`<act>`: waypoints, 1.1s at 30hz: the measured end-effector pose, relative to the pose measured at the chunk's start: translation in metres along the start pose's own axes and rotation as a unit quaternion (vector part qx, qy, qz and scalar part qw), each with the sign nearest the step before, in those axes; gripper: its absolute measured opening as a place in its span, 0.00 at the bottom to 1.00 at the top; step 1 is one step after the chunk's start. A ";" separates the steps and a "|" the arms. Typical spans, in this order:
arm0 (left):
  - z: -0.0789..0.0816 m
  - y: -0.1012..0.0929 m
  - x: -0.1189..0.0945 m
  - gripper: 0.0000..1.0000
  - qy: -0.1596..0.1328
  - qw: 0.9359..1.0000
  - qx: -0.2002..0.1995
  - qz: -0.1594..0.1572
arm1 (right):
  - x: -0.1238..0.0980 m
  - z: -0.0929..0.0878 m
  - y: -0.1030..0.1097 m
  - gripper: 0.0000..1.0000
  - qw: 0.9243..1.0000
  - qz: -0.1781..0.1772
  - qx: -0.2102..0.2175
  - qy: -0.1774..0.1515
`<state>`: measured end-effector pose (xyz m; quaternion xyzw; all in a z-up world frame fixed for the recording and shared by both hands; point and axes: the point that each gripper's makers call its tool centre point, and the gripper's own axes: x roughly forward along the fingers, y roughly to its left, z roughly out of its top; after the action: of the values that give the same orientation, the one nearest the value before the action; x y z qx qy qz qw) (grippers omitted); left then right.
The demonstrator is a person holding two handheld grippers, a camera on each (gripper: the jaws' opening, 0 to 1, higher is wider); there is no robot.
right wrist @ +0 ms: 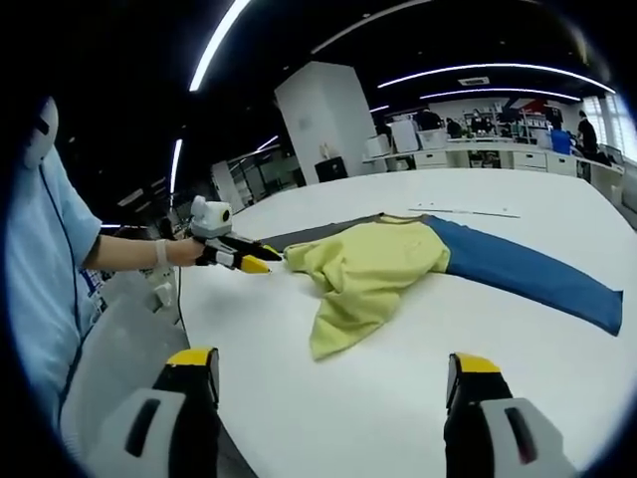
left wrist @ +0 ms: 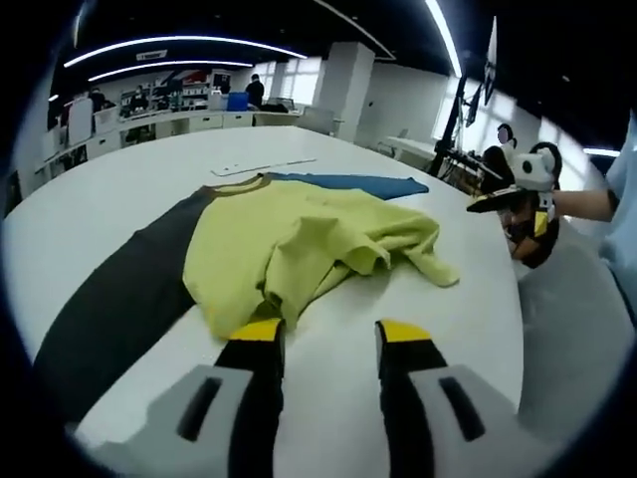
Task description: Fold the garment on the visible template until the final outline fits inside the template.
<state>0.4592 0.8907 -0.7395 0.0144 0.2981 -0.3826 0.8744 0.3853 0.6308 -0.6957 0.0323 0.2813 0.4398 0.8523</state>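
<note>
Garment: yellow shirt (left wrist: 299, 249), crumpled, at frame centre in the left gripper view and just left of centre in the right gripper view (right wrist: 363, 264); it lies on the template and spills onto the white table (left wrist: 109, 179).
Template: a dark grey strip (left wrist: 119, 299) running to the lower left in the left gripper view, with a blue strip (left wrist: 348, 184) at upper centre; in the right gripper view the blue strip (right wrist: 528, 274) runs to the right edge.
Key relation: the shirt's near hem sits just above the left gripper (left wrist: 328, 334), almost touching the left jaw's yellow tip; the shirt's long axis runs from lower left to upper right of that frame.
Nearer hand: the left one, by my judgement; the right gripper (right wrist: 333, 363) is well apart from the shirt, which lies straight up the frame from it.
Left gripper state: jaws parted, nothing between them.
Right gripper state: jaws spread wide, holding nothing; it also shows at the right edge of the left gripper view.
Containers: I see none on the table.
Progress: folding looks barely begun; the outline overhangs the strips.
</note>
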 end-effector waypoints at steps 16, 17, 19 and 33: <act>-0.001 0.018 0.021 0.10 0.005 0.999 -0.035 0.030 | 0.006 -0.010 0.007 0.93 1.000 0.010 0.009 0.015; -0.002 0.018 0.022 0.09 0.006 0.999 -0.038 0.030 | 0.006 -0.011 0.007 0.93 1.000 0.010 0.009 0.015; -0.003 0.020 0.021 0.07 0.007 0.998 -0.044 0.035 | 0.007 -0.011 0.007 0.93 1.000 0.010 0.009 0.017; -0.004 0.010 0.014 0.00 0.012 0.999 -0.026 0.028 | 0.034 -0.015 0.020 0.78 0.999 0.026 -0.015 0.043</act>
<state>0.4716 0.8899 -0.7522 0.0042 0.3179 -0.3498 0.8812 0.3784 0.6669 -0.7175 0.0073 0.3103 0.4673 0.8278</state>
